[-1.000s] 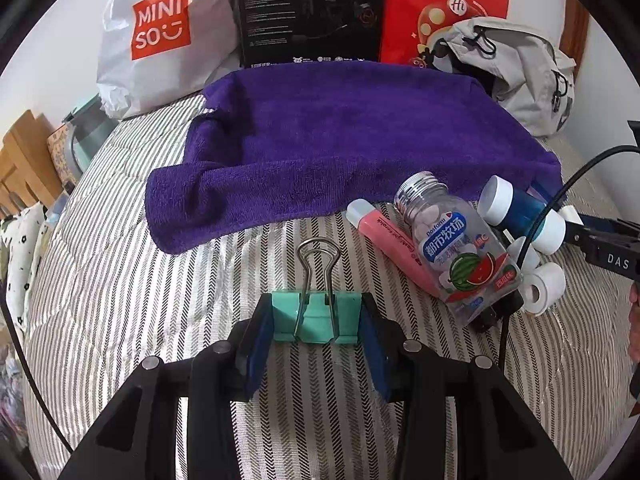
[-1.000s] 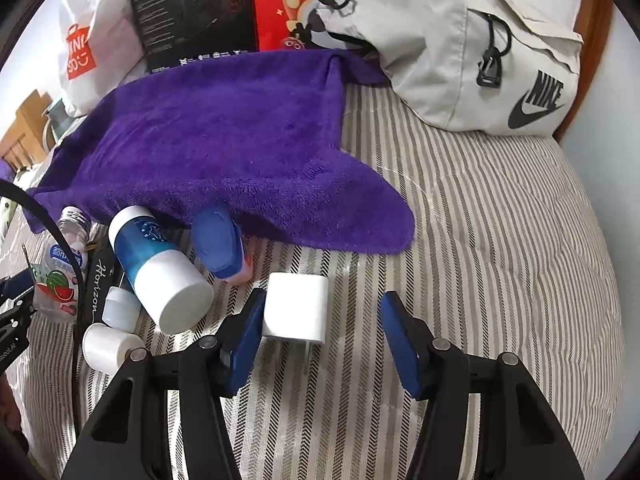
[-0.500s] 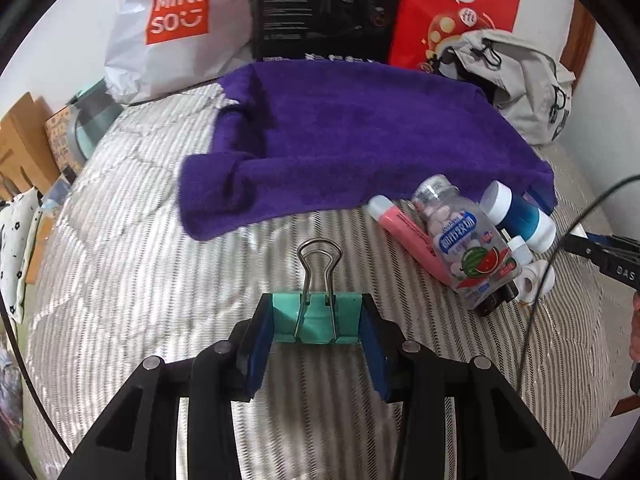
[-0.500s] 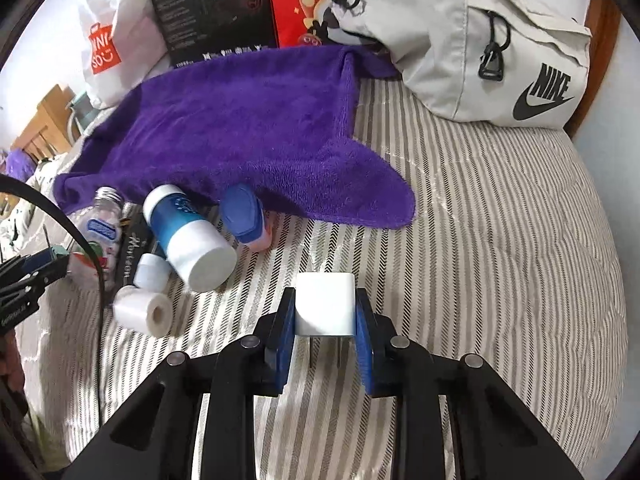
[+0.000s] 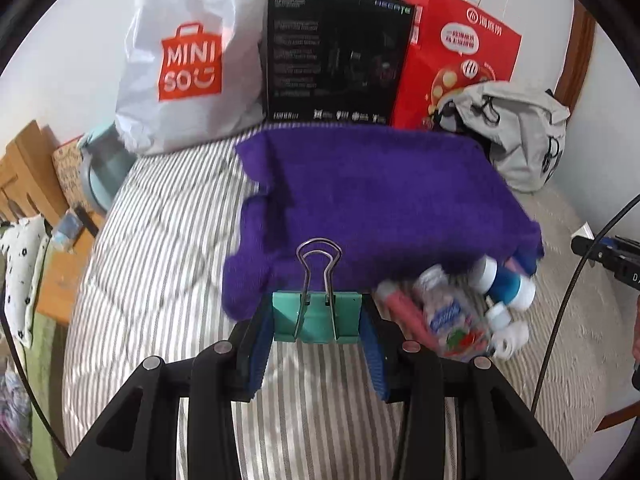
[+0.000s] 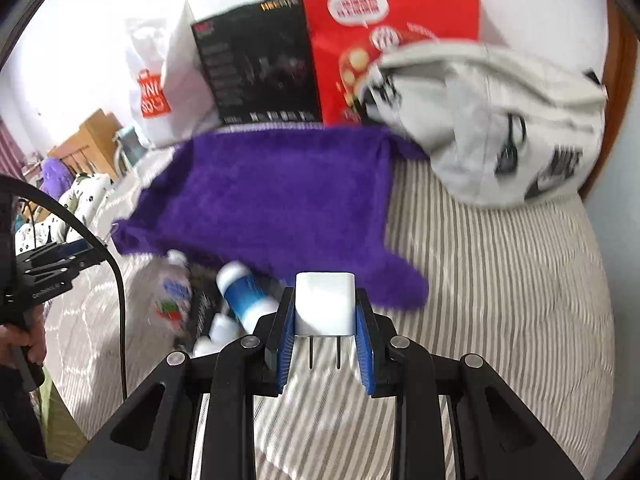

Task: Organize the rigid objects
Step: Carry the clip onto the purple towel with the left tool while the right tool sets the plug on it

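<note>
My left gripper is shut on a teal binder clip, held above the striped bed with its wire handles pointing up. My right gripper is shut on a white plug charger, prongs pointing down, lifted off the bed. A purple towel lies spread beyond both. At its near edge sits a blurred pile: a candy bottle, a pink tube, a blue and white bottle and small white rolls.
Against the wall stand a white Miniso bag, a black box and a red paper bag. A grey backpack lies at the back right. Wooden furniture borders the bed on the left. A hand shows at the left edge.
Both grippers have risen and pulled back with their objects. The right gripper shut on the charger and lifted it off the bed. The views now blur with motion.
</note>
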A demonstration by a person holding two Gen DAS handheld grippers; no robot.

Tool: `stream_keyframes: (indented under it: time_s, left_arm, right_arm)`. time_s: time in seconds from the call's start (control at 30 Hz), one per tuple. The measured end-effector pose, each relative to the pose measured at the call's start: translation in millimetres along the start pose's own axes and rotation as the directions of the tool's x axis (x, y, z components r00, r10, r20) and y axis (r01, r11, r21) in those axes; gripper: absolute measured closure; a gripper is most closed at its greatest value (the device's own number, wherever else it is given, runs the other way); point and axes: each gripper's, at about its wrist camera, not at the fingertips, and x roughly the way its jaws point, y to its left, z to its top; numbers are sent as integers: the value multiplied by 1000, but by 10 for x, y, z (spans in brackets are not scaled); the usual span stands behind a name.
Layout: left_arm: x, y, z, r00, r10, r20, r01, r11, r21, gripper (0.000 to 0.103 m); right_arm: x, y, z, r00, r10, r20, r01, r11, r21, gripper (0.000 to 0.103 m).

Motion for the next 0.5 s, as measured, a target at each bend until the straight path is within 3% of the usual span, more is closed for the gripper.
stream_keyframes:
  time_s: [0.2, 0.5]
  left_arm:
    - [128, -43, 352, 1000, -27, 16, 27, 1000, 5, 64]
    - [429, -116, 694, 1000, -25, 9, 25, 999, 28, 64]
  right_arm:
    - [129, 55, 442, 998, 12, 65, -9, 999, -47, 76]
    - [1047, 4, 952, 999, -23, 22, 25, 997, -74, 76]
